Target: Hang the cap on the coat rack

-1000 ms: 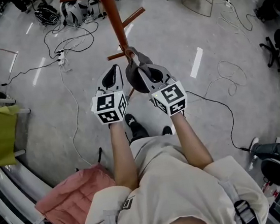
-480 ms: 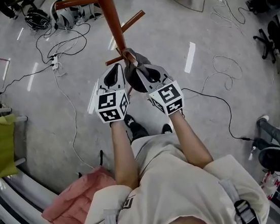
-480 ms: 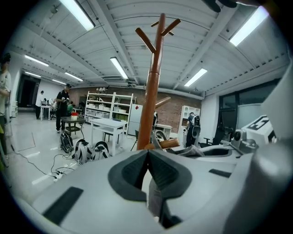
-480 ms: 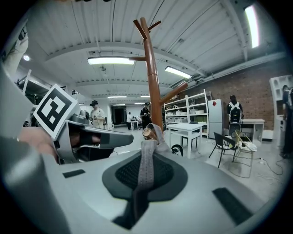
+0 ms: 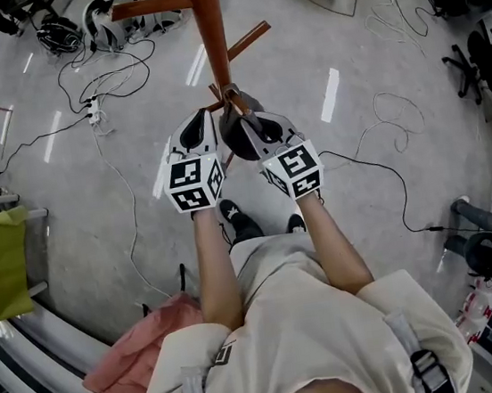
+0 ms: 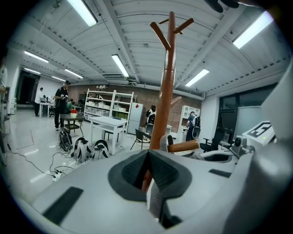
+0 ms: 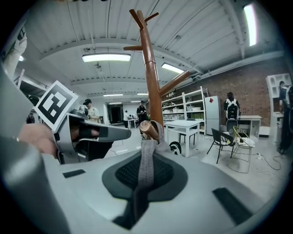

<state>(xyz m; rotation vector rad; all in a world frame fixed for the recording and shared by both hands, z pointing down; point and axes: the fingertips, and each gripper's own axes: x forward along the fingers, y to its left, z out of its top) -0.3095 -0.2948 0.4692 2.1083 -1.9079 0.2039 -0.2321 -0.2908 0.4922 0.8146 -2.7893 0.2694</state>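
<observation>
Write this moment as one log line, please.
step: hooking cap strap over coat rack peg | right tool: shut on cap strap | left tool: shut on cap

Floor (image 5: 368, 31): pale grey, glossy, streaked with lamp reflections.
Ahead-left of the left gripper (image 5: 207, 115): white power strip (image 5: 95, 110) among looping black cables (image 5: 122, 73); backpacks (image 5: 100, 12) farther off.
Right of the right gripper (image 5: 236, 107): one long black cable (image 5: 403, 211).
Behind, to the left: pink cloth (image 5: 137, 358).
</observation>
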